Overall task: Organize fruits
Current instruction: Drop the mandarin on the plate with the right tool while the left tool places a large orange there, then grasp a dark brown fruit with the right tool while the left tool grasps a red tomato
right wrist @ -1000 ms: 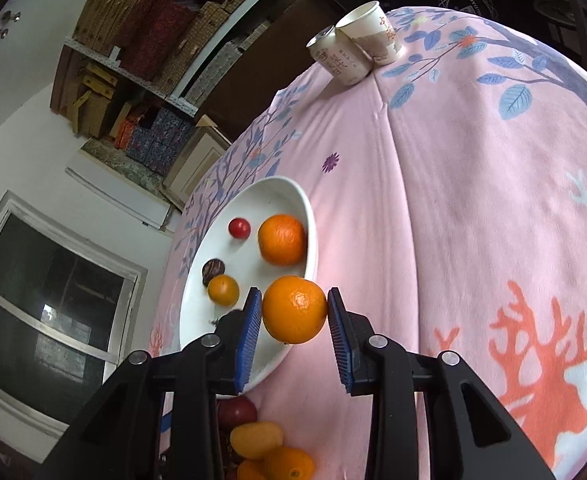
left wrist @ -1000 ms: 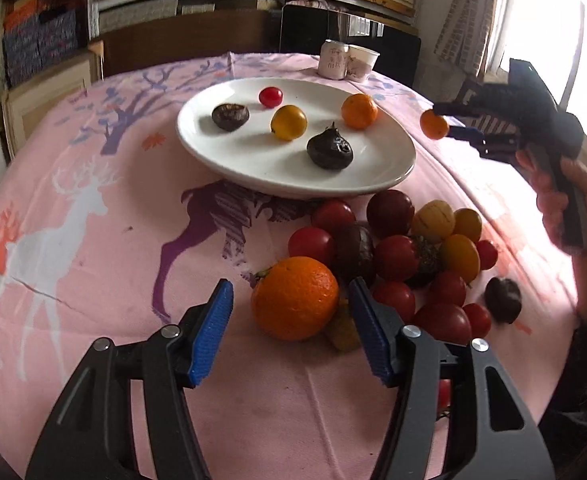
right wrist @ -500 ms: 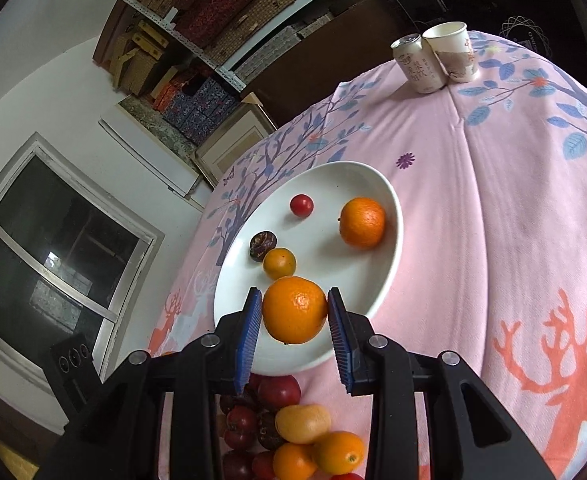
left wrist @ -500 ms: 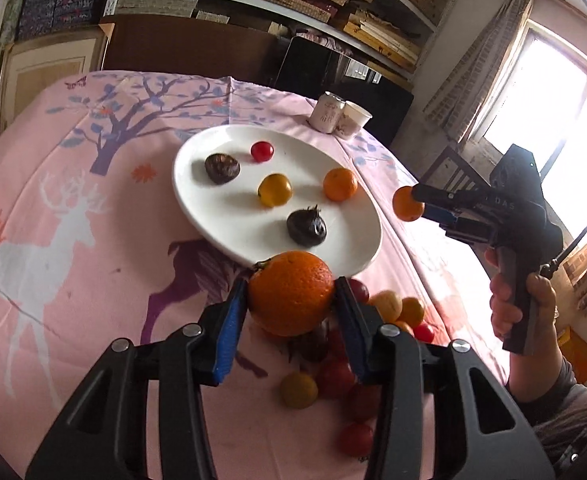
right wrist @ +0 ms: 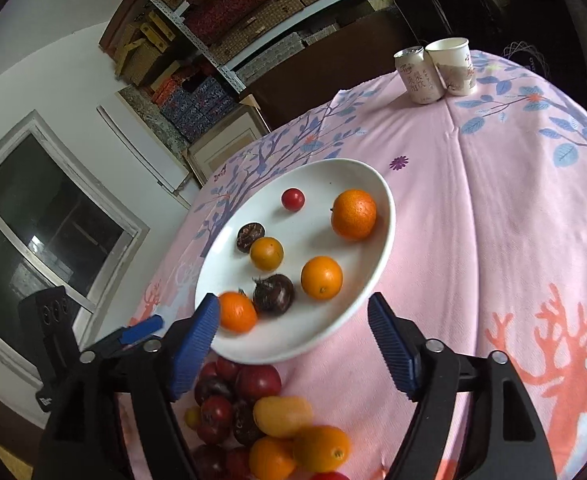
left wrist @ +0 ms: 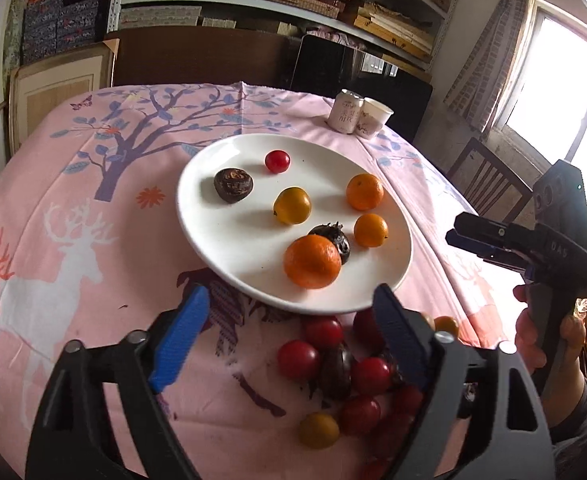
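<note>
Pink cloth covers the tabletop [left wrist: 93, 280]. White plate [left wrist: 213, 236] lies just beyond both grippers' fingers, gathering sorted fruit. Left gripper [left wrist: 289, 330] and right gripper [right wrist: 293, 322] are opening, nothing between them; big orange [left wrist: 312, 261] and small orange [right wrist: 321, 278] sit freed on it.

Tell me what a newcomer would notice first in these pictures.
A round white plate at the middle of the pink deer-print tablecloth holds oranges, small tomatoes and dark fruits. A heap of loose red and yellow fruit lies just below the plate, beside the opening left tongs.
</note>
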A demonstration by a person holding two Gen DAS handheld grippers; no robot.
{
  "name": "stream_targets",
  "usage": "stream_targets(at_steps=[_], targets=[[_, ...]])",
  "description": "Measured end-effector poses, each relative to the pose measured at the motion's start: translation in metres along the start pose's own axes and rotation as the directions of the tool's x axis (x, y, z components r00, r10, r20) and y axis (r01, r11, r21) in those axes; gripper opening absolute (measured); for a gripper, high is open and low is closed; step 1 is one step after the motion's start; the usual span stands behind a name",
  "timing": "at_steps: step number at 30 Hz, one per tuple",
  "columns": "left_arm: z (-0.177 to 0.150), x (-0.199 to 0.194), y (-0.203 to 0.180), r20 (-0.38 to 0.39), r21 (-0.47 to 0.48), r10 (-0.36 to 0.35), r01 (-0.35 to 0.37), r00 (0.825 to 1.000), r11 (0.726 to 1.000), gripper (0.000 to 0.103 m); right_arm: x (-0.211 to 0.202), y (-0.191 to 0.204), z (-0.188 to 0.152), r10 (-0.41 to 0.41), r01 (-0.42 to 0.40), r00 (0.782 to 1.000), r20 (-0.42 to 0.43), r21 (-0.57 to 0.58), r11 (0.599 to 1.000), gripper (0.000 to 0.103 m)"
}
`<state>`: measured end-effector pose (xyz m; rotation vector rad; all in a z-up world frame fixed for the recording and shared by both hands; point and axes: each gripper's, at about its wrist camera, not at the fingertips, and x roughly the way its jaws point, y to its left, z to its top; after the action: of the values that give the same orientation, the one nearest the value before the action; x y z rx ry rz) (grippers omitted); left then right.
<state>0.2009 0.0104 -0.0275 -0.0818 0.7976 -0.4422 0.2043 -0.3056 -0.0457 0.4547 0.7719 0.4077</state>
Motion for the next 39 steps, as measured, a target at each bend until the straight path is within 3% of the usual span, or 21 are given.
stream_targets(at_steps=[3,7,12,17,18,22,25,28,30,31,34,39], targets=[[-0.021,-0.026,-0.004,0.031,0.029,0.032,-0.033,0.999,0.999,0.095,-0.022,0.002,-0.025,-0.057,0.058,0.998,0.016,-0.065,0.996,0.087],[-0.057,-0.049,-0.019,0.005,0.117,0.048,-0.048,0.999,0.992,0.095,-0.049,0.015,-0.059,-0.091,0.092,0.996,0.012,-0.165,0.982,0.087],[-0.105,-0.066,-0.058,-0.008,0.281,0.063,-0.058,0.998,0.958,0.095,-0.070,0.034,-0.101,-0.096,0.084,0.995,-0.024,-0.306,0.948,0.087],[-0.129,-0.057,-0.083,-0.022,0.354,0.071,-0.059,0.997,0.933,0.095,-0.076,0.049,-0.133,-0.135,0.117,0.991,-0.014,-0.410,0.905,0.087],[-0.131,-0.053,-0.086,-0.030,0.356,0.070,-0.055,0.997,0.933,0.092,-0.074,0.050,-0.137,-0.143,0.126,0.990,-0.011,-0.418,0.900,0.087],[-0.136,-0.030,-0.094,-0.082,0.360,0.063,-0.030,0.995,0.932,0.065,-0.066,0.051,-0.143,-0.135,0.115,0.991,-0.020,-0.407,0.906,0.084],[-0.141,-0.015,-0.092,-0.130,0.335,0.053,-0.007,0.990,0.942,0.053,-0.053,0.052,-0.144,-0.168,0.136,0.985,-0.040,-0.413,0.900,0.074],[-0.142,-0.018,-0.092,-0.111,0.334,0.053,-0.013,0.992,0.943,0.043,-0.042,0.052,-0.146,-0.179,0.130,0.980,-0.084,-0.409,0.903,0.063],[-0.142,-0.020,-0.092,-0.098,0.330,0.054,-0.019,0.994,0.944,0.034,-0.037,0.051,-0.147,-0.203,0.153,0.976,-0.083,-0.405,0.901,0.046],[-0.140,-0.021,-0.089,-0.096,0.315,0.054,-0.021,0.994,0.949,0.028,-0.038,0.050,-0.147,-0.196,0.146,0.977,-0.087,-0.398,0.906,0.047],[-0.137,-0.024,-0.080,-0.103,0.265,0.019,0.009,0.995,0.964,0.028,-0.041,0.046,-0.146,-0.167,0.122,0.982,-0.090,-0.370,0.921,0.046],[-0.138,-0.034,-0.077,-0.079,0.261,0.018,0.003,0.997,0.965,0.028,-0.050,0.043,-0.141,-0.129,0.094,0.988,-0.089,-0.323,0.942,0.046]])
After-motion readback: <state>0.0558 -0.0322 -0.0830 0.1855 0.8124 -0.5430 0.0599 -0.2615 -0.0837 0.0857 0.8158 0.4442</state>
